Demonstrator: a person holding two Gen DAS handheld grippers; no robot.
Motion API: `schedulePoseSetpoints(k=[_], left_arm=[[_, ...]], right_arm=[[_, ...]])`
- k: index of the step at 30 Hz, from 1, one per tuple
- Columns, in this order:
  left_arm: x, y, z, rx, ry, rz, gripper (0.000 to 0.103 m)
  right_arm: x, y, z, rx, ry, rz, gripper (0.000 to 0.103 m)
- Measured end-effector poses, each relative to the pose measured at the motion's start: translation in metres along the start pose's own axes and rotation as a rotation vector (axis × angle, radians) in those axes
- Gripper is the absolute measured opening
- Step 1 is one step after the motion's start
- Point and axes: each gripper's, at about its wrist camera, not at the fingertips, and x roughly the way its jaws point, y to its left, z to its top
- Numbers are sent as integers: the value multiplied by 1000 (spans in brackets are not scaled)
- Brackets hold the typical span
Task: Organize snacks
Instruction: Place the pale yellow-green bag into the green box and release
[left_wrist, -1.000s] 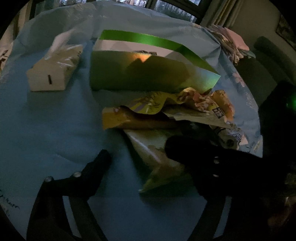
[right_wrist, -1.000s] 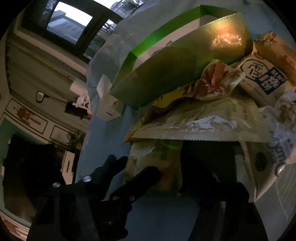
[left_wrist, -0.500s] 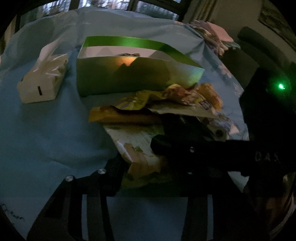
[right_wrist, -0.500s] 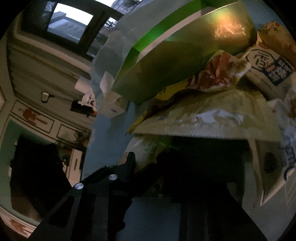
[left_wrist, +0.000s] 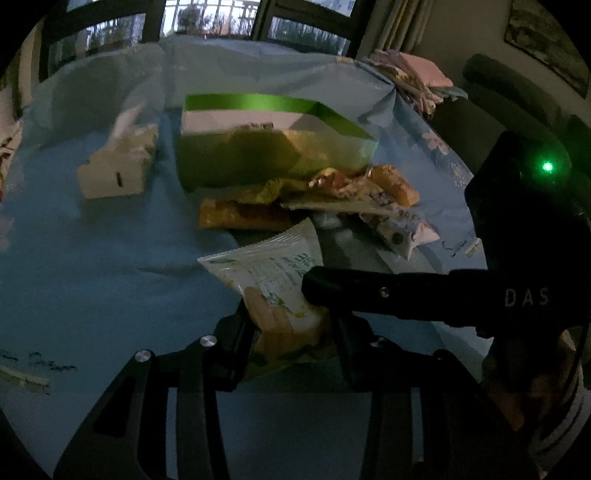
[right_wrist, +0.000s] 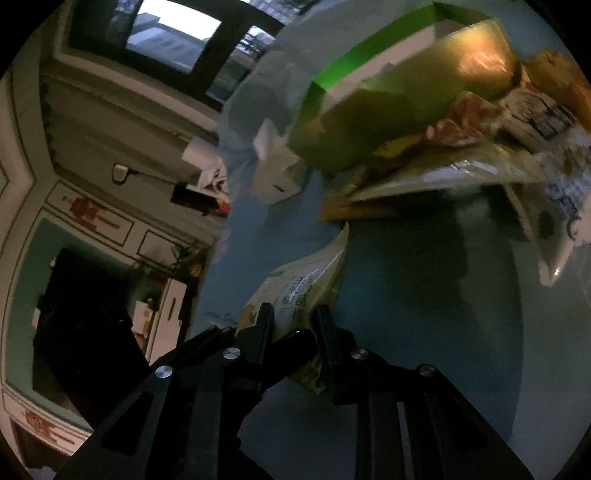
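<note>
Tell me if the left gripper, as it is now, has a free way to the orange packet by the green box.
Probably not: the left gripper is shut on the white packet, as is the right gripper. Nothing blocks the orange packet.

Dim room: dark-framed windows (left_wrist: 207, 22) behind the blue-clothed table (left_wrist: 74, 266), a dark sofa (left_wrist: 517, 107) at right.

A light blue cloth (left_wrist: 92, 266) covers the tabletop, wrinkled toward its far edge. A white tissue box (left_wrist: 114, 170) stands on it at the left, a tissue sticking up from the top. Folded pink and patterned fabric (left_wrist: 417, 81) lies piled at the far right corner. Dark-framed windows (left_wrist: 207, 18) show dim daylight behind. A framed picture (left_wrist: 546, 40) hangs on the right wall.
</note>
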Motion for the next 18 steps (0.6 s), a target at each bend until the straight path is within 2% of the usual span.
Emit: schedulePoseSetpoints(k=[3,8,14,18], left_arm=[[-7,-1,13,10,-30,11,40],[-5,-2,51,32,-87,16,40],[11,1,116,58,-148,4,39],[32,5,157,60,-160,-23,39]], right_arm=[[-4,11,9,-27,-31,16,25],[-13,24,42,-74,-95,21,25],[-21,32,99,-119,-182,18,25],[-23,31,141,-131,-226,3,25]])
